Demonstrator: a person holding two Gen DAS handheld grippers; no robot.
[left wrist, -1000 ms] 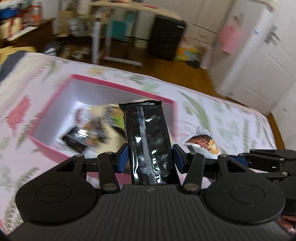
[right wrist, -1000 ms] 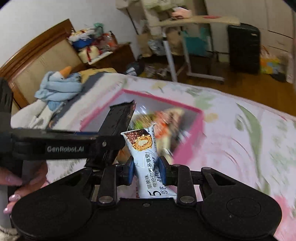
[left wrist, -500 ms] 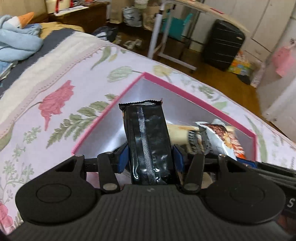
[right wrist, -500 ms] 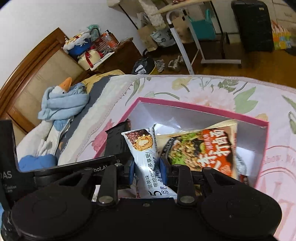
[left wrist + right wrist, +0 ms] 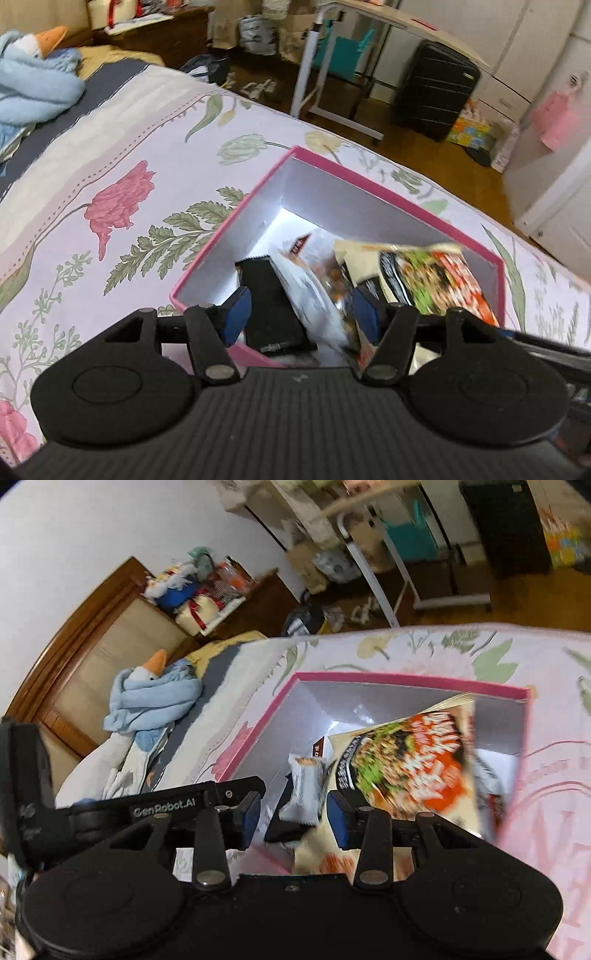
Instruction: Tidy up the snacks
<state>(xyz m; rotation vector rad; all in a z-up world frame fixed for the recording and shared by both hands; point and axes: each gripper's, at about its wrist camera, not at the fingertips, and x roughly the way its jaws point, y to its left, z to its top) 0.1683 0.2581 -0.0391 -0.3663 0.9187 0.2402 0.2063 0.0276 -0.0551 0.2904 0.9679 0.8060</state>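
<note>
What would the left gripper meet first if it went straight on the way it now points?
Probably the black snack pack lying in the pink box, with the white snack pack beside it. The left gripper is open; depth is unclear.

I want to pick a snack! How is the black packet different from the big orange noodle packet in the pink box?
The black snack packet is plain, dark and narrow; the orange noodle packet is much wider and bright, with a food picture and big lettering. The black snack packet lies low near the box's left wall, while the orange noodle packet leans up on the right side. Both are inside the pink box, and neither is gripped.
</note>
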